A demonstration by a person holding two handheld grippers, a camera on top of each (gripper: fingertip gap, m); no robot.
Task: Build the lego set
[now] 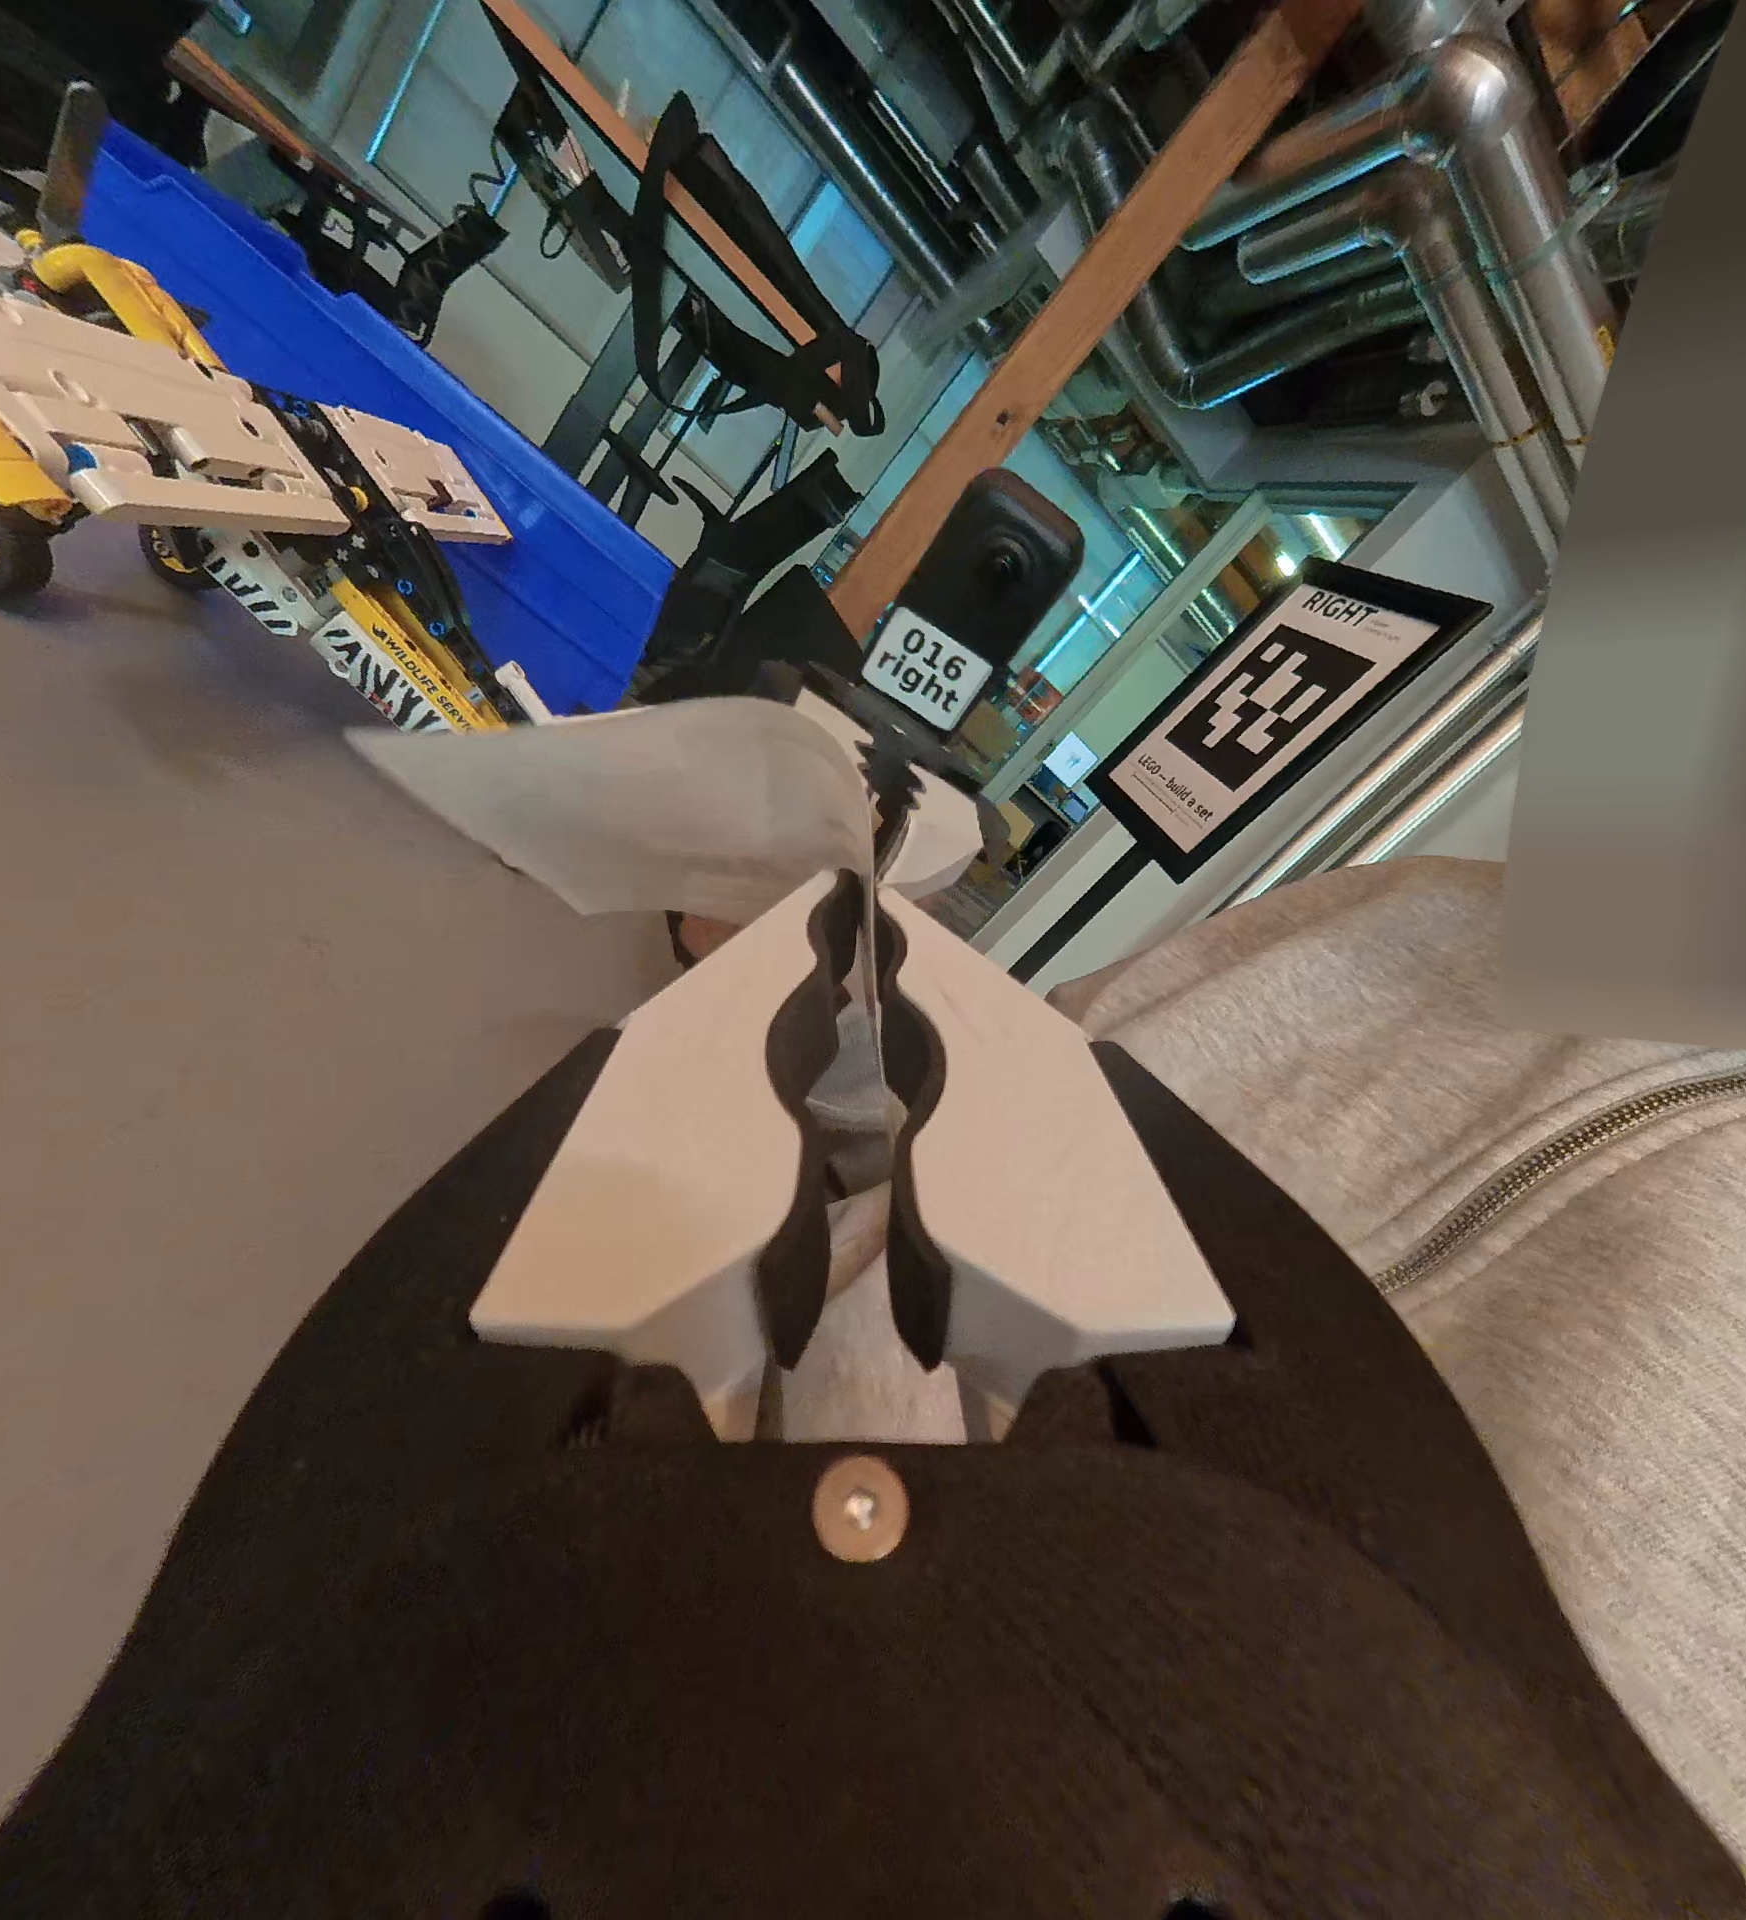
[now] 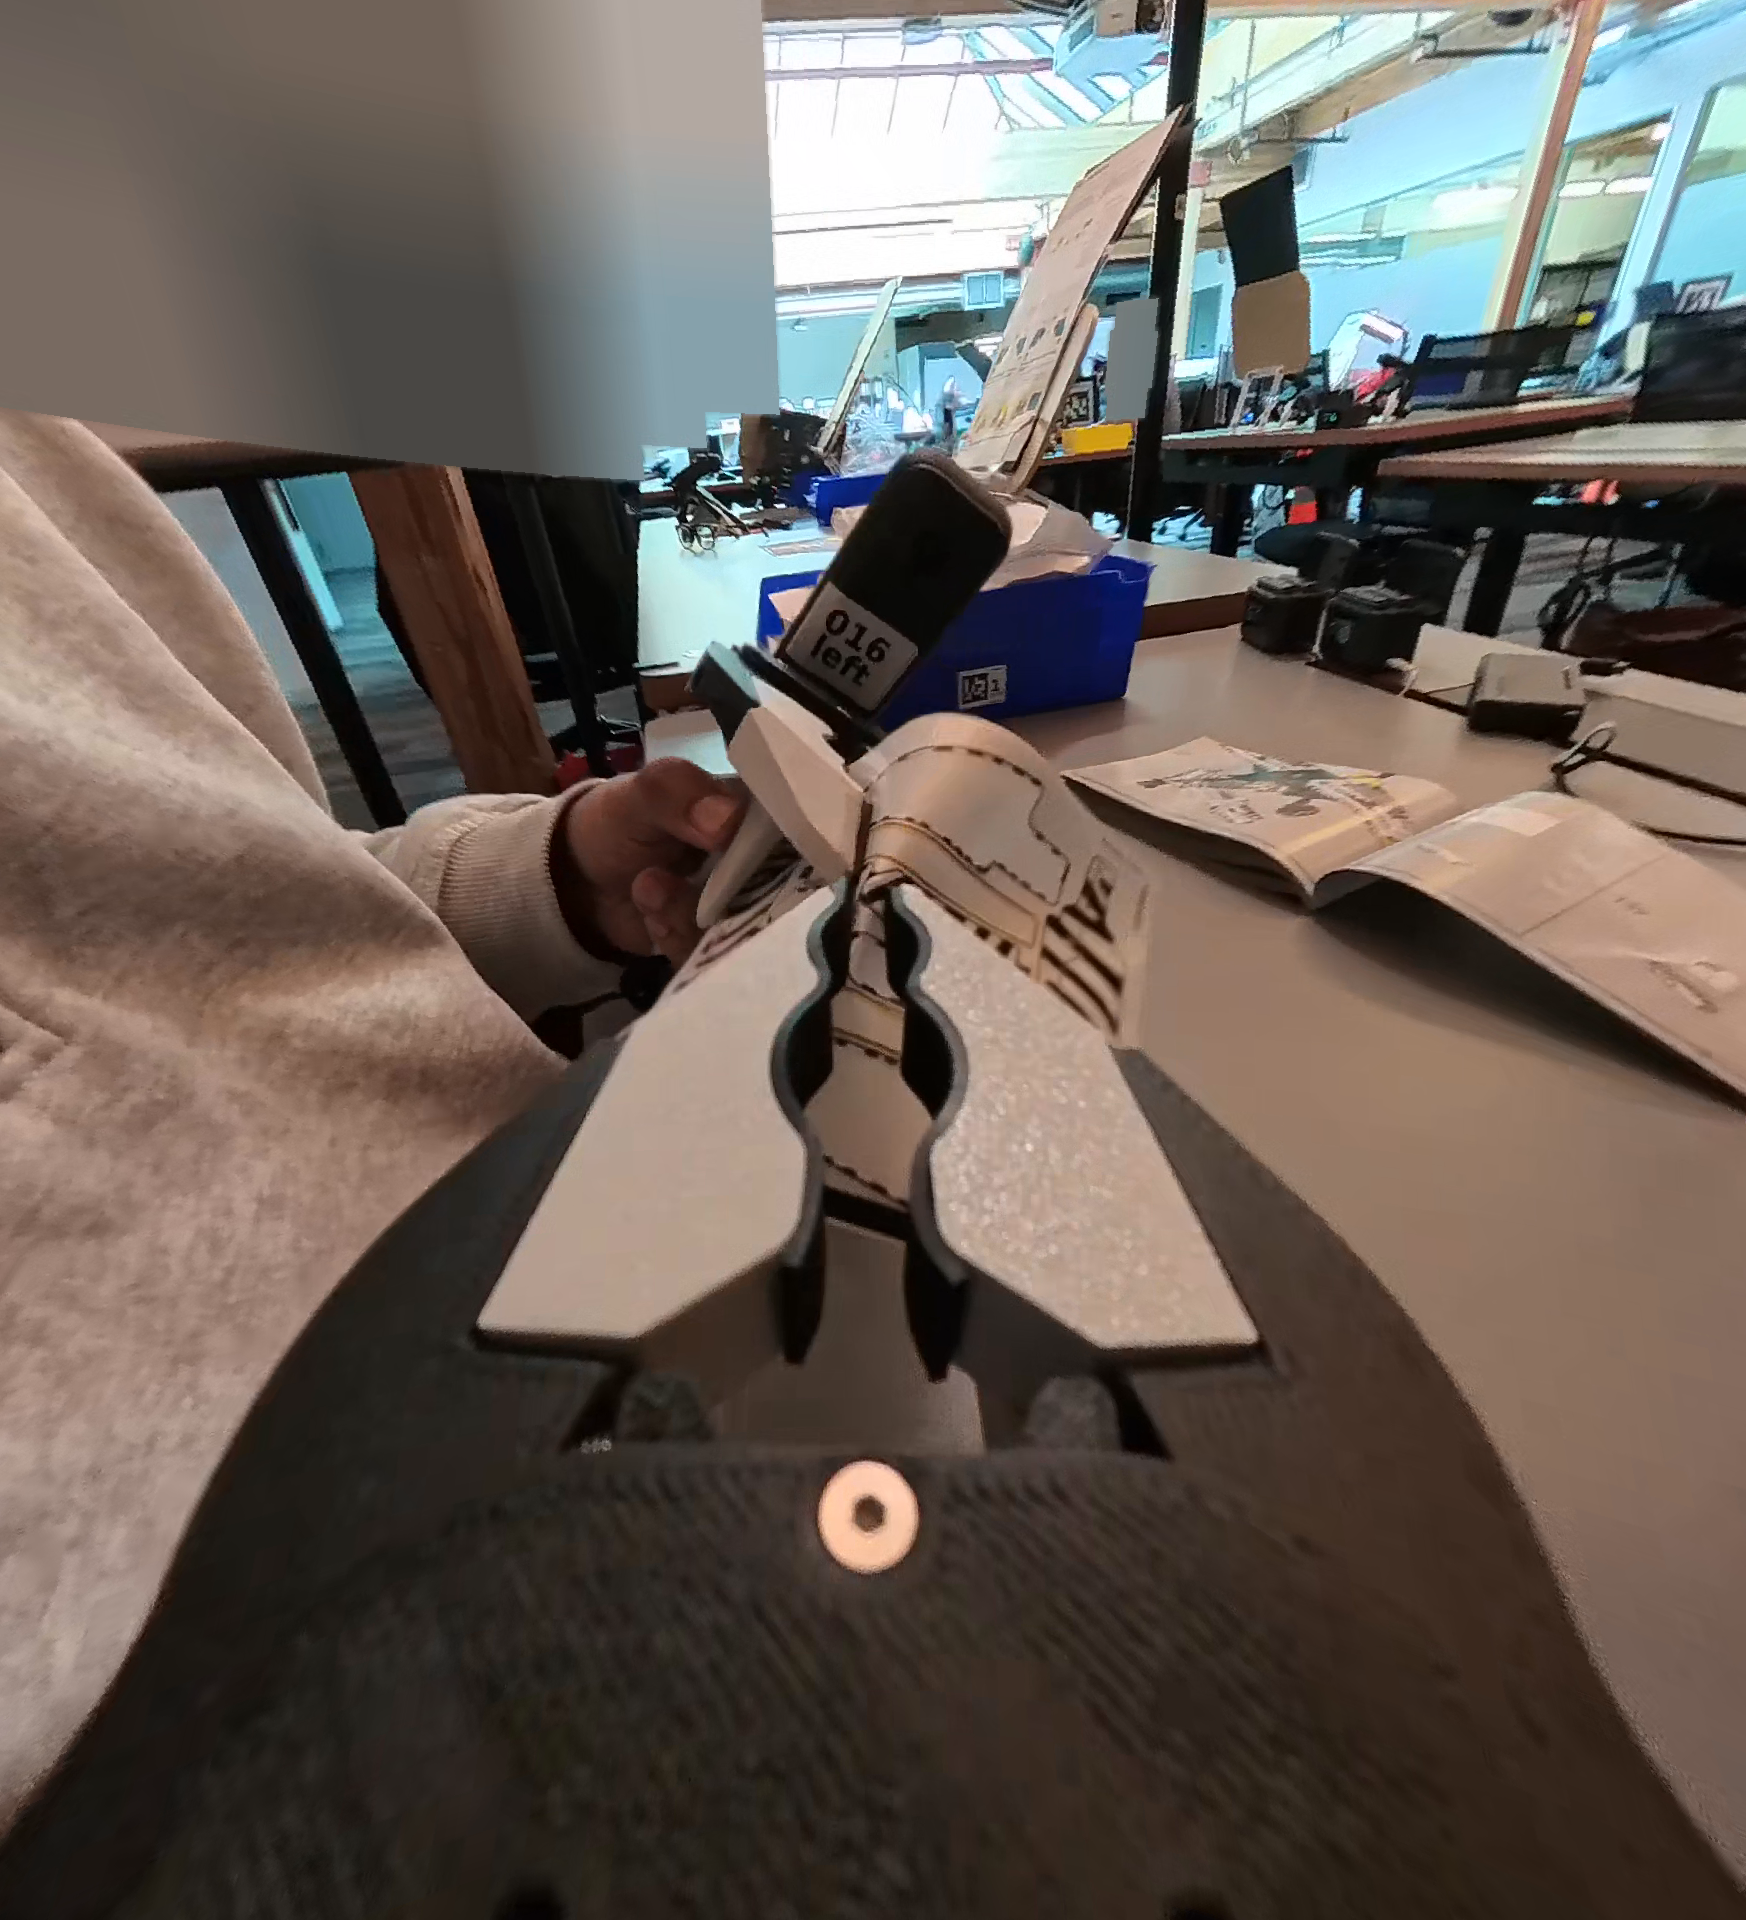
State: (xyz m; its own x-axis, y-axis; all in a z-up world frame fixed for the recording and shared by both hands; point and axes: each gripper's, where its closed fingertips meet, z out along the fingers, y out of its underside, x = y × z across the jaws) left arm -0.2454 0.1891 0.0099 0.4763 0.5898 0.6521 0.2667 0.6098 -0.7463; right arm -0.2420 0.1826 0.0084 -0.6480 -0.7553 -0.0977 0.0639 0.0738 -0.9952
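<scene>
Both hand-held grippers pinched one sticker sheet (image 2: 1004,831) at mid-frame: the left hand-held gripper (image 1: 864,883) clenched its white back, the right hand-held gripper (image 2: 864,888) its printed face. Thin and floppy, it looked easy to crease, best held by an edge. Only the left wrist view showed the lego truck (image 1: 173,436) upper left; only the right showed the booklet (image 2: 1368,821) on the desk (image 2: 1471,1195).

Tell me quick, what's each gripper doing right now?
Left gripper: closed on the sticker sheet.
Right gripper: closed on the same sticker sheet.
</scene>
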